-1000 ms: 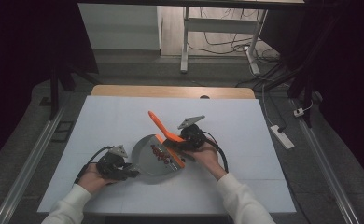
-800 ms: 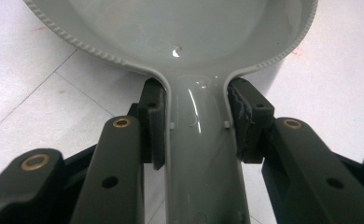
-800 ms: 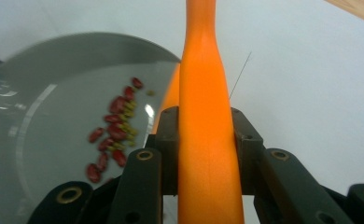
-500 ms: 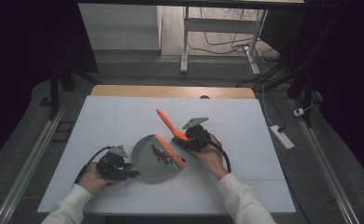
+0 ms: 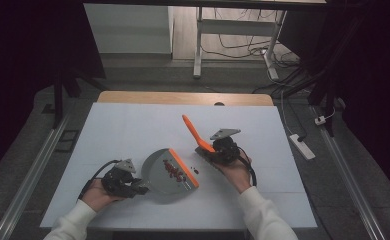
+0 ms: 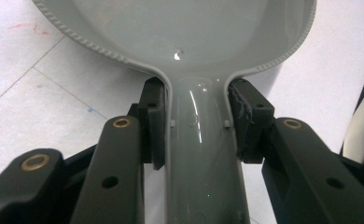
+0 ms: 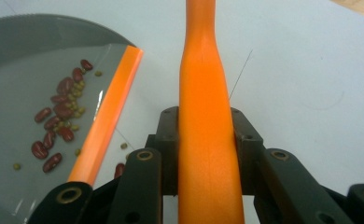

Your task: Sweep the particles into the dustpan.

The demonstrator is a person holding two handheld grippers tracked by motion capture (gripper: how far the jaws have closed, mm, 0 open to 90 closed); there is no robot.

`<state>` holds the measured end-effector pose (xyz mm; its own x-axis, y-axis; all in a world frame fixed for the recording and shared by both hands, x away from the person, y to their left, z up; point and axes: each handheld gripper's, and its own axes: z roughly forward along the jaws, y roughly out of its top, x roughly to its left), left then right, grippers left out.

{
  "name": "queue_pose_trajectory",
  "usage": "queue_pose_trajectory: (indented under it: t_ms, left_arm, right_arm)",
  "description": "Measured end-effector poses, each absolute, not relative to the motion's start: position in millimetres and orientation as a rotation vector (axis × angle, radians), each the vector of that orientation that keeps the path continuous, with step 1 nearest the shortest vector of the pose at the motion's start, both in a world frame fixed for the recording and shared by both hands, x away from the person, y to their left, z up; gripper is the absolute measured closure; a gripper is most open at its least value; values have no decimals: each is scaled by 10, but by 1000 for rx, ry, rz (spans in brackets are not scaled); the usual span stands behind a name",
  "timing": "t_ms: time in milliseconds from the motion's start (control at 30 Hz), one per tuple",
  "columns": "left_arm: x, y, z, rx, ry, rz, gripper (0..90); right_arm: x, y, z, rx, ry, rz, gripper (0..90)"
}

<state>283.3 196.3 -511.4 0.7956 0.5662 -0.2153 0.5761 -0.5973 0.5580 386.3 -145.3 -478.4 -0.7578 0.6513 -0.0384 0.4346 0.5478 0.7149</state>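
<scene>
A grey dustpan (image 5: 159,176) with an orange lip (image 5: 184,169) lies on the white table. Red and green beans (image 5: 172,169) rest in the pan just behind the lip. My left gripper (image 5: 139,189) is shut on the dustpan's handle (image 6: 201,154), its pads (image 6: 153,122) pressing both sides where the handle meets the pan. Right of the lip, my right gripper (image 5: 210,150) is shut on an orange brush handle (image 5: 193,131) that slants up and away. In the right gripper view the handle (image 7: 206,116) runs up between the jaws, with the beans (image 7: 59,116) and lip (image 7: 110,116) at left.
A few loose beans (image 5: 195,171) lie on the table between the lip and my right gripper. The table's bare wooden strip (image 5: 183,97) marks the far edge. A power strip (image 5: 303,146) lies on the floor at right, and desk legs (image 5: 198,45) stand beyond.
My right gripper has carried the orange brush to the right, away from the dustpan's lip. The left gripper and dustpan have stayed put.
</scene>
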Motion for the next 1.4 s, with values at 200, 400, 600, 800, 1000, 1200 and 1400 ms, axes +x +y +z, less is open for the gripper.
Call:
queue_pose_trajectory:
  t_ms: [200,400,600,800,1000,1200,1400]
  left_arm:
    - [2819,1962,-5127,2350,843,-24,619]
    - [2782,1936,-5144,2356,845,-25,619]
    - [2770,1887,-5156,2366,844,-27,619]
    - [2765,1878,-5157,2367,848,-27,618]
    - [2765,1880,-5158,2368,843,-26,618]
    - [2767,1880,-5165,2372,843,-30,618]
    - [2760,1881,-5168,2371,841,-19,618]
  right_arm:
    - [3853,-1474,-4880,916,2508,996,706]
    - [3704,-1408,-4907,911,2525,1035,705]
    - [3502,-1334,-4915,865,2556,1053,705]
    - [3427,-1207,-4922,856,2596,1121,705]
    - [3379,-1174,-4808,824,2609,1252,706]
    - [3447,-1377,-4676,860,2483,1253,706]
    - [3572,-1569,-4733,949,2446,1198,706]
